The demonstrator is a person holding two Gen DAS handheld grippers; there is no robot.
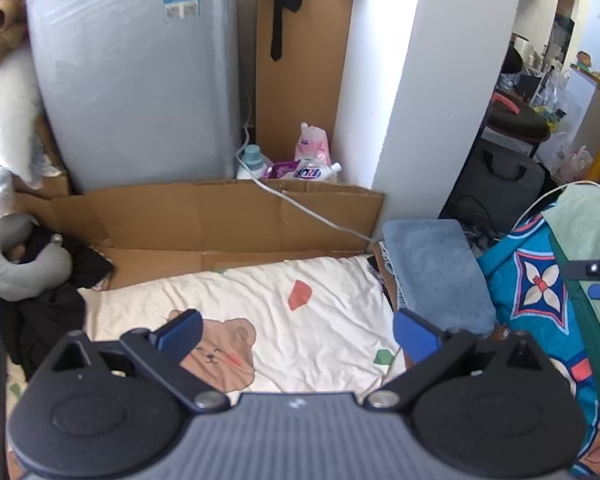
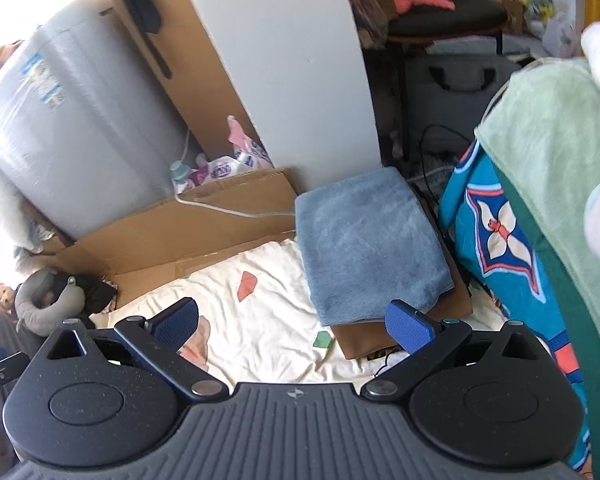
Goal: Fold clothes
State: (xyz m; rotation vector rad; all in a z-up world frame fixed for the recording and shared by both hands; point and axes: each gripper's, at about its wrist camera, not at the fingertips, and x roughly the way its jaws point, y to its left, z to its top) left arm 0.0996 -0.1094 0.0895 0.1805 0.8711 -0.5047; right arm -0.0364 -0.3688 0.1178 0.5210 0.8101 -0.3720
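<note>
Both grippers empty, jaws wide.
Left gripper (image 1: 298, 336) and right gripper (image 2: 294, 322) hover over the sheet (image 1: 332, 320); blue towel (image 2: 370, 236), folded at its far right corner, looks soft, light; grip an edge.

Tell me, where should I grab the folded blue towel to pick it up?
Grab the blue towel by its near edge, which hangs slightly past the cardboard box under it. Probably bring the open right hand-held gripper in from the front, one finger above and one below: that thick folded edge faces it.
</note>
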